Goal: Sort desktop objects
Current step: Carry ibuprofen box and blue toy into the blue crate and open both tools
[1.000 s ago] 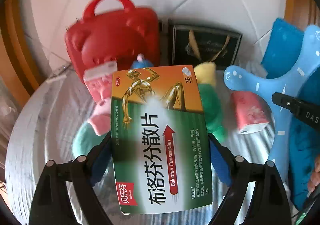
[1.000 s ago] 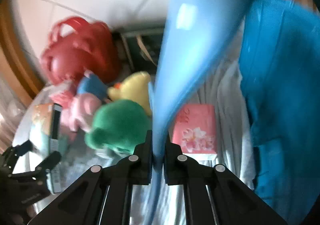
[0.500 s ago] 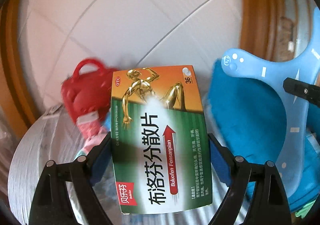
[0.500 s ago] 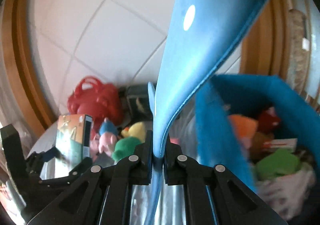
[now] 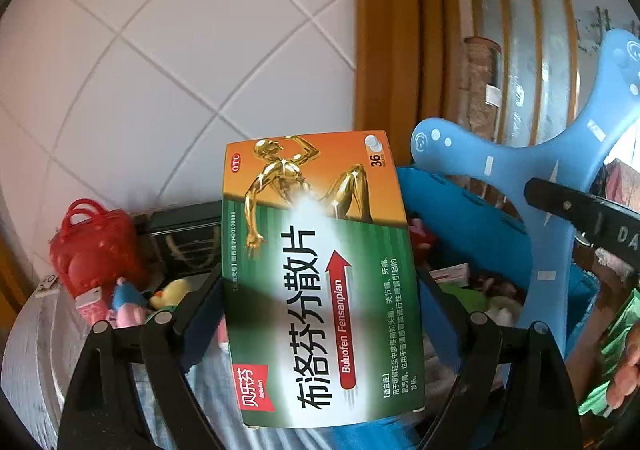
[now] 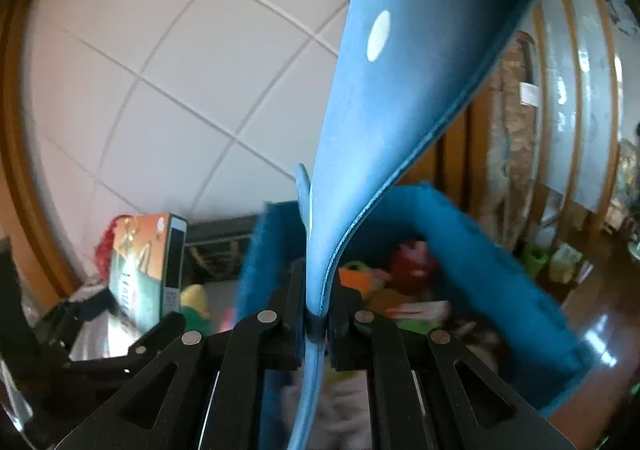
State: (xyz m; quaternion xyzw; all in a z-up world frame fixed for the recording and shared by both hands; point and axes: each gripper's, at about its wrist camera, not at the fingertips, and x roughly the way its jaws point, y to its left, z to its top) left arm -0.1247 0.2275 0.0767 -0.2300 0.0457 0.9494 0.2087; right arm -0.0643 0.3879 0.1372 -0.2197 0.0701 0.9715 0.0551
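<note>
My left gripper [image 5: 318, 286] is shut on a green and orange medicine box [image 5: 320, 278], its pads pressed on the box's two long sides and the printed face towards the camera. The right gripper [image 6: 318, 290] is shut on a thin blue boomerang-shaped toy [image 6: 400, 90] that stands on edge and sweeps up across the view. In the left wrist view the same boomerang toy [image 5: 560, 178] hangs at the right, over a blue fabric bin [image 5: 460, 226]. The bin [image 6: 480, 250] holds several soft toys and small packs. Both grippers are up in the air beside the bin.
On the striped tablecloth [image 5: 40, 350] at the lower left lie a red toy handbag [image 5: 96, 246], a black box [image 5: 188, 238], a pink and blue plush [image 5: 128, 302] and a yellow duck [image 5: 172, 294]. A white tiled wall and a wooden frame [image 5: 384, 50] stand behind. A hand [image 5: 628, 370] shows at the right edge.
Both grippers have risen and swung right with their loads. The table toys have dropped to the lower left, and the blue bin with its contents has come into view.
</note>
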